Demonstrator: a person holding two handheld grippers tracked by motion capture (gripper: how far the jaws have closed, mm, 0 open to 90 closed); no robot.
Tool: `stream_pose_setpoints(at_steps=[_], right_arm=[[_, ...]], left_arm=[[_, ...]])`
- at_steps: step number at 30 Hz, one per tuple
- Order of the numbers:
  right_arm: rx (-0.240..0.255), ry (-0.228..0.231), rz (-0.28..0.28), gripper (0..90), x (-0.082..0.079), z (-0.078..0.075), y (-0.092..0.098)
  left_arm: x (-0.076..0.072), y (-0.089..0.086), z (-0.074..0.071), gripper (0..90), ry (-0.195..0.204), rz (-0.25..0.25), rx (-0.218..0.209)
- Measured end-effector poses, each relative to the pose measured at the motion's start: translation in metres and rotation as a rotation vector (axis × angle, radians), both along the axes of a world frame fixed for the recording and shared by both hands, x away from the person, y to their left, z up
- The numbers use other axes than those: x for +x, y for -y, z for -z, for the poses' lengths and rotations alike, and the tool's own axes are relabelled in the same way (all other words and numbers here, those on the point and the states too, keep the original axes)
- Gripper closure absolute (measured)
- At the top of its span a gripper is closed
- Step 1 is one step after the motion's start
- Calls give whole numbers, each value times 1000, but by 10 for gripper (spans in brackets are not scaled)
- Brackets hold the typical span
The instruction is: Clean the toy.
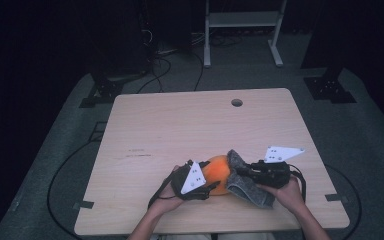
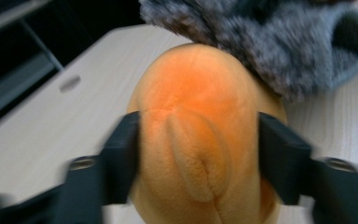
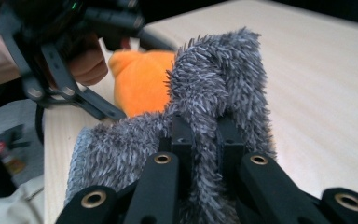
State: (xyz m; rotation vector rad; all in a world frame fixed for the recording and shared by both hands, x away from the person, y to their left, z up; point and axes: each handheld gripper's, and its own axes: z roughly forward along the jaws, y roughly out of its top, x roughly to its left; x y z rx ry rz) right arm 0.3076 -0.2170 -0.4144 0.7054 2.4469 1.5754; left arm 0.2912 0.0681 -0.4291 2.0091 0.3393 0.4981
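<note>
An orange plush toy lies on the wooden table near its front edge. My left gripper comes at it from the left. In the left gripper view both jaws press into the sides of the orange plush, so the left gripper is shut on it. A grey furry cover lies against the toy's right side. My right gripper is shut on a fold of this grey fur, behind which the orange toy peeks out. Part of the toy is hidden under the fur.
The table has a round hole near its far edge. Behind the table a white metal frame stands on the dark floor, with cables beside it. Black stand feet sit at the far corners.
</note>
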Motion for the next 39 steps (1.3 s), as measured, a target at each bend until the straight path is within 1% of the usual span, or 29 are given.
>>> stream_pose_setpoints(at_steps=[1, 2, 3, 4, 5, 7, 8, 9, 11, 12, 13, 14, 16, 17, 18, 19, 20, 22, 24, 27, 29, 30, 32, 33, 34, 35, 36, 38, 39], right_arm=[[-7, -7, 0, 809, 0, 2, 0], [-12, -6, 5, 809, 0, 3, 1], [-13, -17, 11, 809, 1, 5, 4], [-26, -32, 18, 809, 2, 7, 7], [-39, -46, 30, 809, 4, 12, 12], [-41, -81, 48, 809, 6, 17, 21], [-46, -72, 55, 809, 6, 16, 24], [-37, -61, 57, 809, 5, 14, 25], [13, -43, 57, 808, 6, 7, 25], [12, -40, 53, 808, 7, 5, 23], [-3, -39, 49, 808, 8, 6, 20], [-8, -51, 44, 809, 9, 8, 17], [-7, -85, 24, 809, 10, 12, 14], [-12, -85, 21, 809, 9, 11, 14], [-14, -87, 9, 809, 6, 12, 13], [-11, -88, -5, 809, 4, 13, 13], [-7, -93, -23, 809, 1, 15, 12], [-17, -93, -32, 809, -2, 17, 14], [-11, -109, -19, 809, 0, 18, 20], [-50, -127, 18, 809, 4, 24, 27], [-58, -137, 28, 809, 5, 24, 30], [-44, -127, 26, 809, 5, 22, 31], [4, -97, 3, 808, 3, 13, 29], [22, -75, -10, 809, 2, 8, 25], [27, -62, -24, 809, 2, 5, 22], [22, -63, -32, 808, 3, 4, 19], [9, -64, -31, 809, 3, 6, 17], [-19, -86, -20, 809, 6, 11, 17], [-35, -87, 0, 808, 6, 13, 19]], left_arm=[[3, -3, 0, 228, -47, -12, -28], [5, -5, 1, 257, -60, -16, -37], [4, -7, 2, 329, -40, -12, -31], [3, -7, 3, 353, -27, -5, -24], [3, -7, 3, 371, -27, -3, -27], [2, -7, 3, 403, -14, 13, -25], [1, -7, 3, 421, -8, 19, -17], [0, -7, 4, 434, 4, 30, -9], [0, -7, 4, 444, 12, 49, -6], [0, -7, 4, 442, 10, 47, -6], [0, -7, 3, 428, 3, 43, -8], [2, -8, 3, 385, -16, 31, -10], [7, -10, -1, 208, -92, -17, -41], [11, -11, -2, 164, -151, -36, -75], [13, -12, -2, 139, -190, -36, -99], [15, -12, -1, 149, -231, -39, -114], [15, -13, 0, 188, -248, -26, -111], [10, -12, 2, 347, -183, -25, -87], [8, -12, 1, 413, -167, -26, -76], [8, -15, 2, 437, -162, -14, -74], [8, -16, 3, 452, -140, -4, -67], [7, -16, 2, 461, -119, 10, -57], [5, -14, 2, 467, -89, 35, -45], [4, -13, 2, 467, -80, 42, -40], [3, -13, 1, 464, -74, 44, -35], [3, -13, 1, 457, -72, 46, -32], [4, -14, 1, 431, -87, 41, -41], [8, -15, 1, 301, -148, 3, -78], [10, -16, 1, 277, -173, -15, -86]])
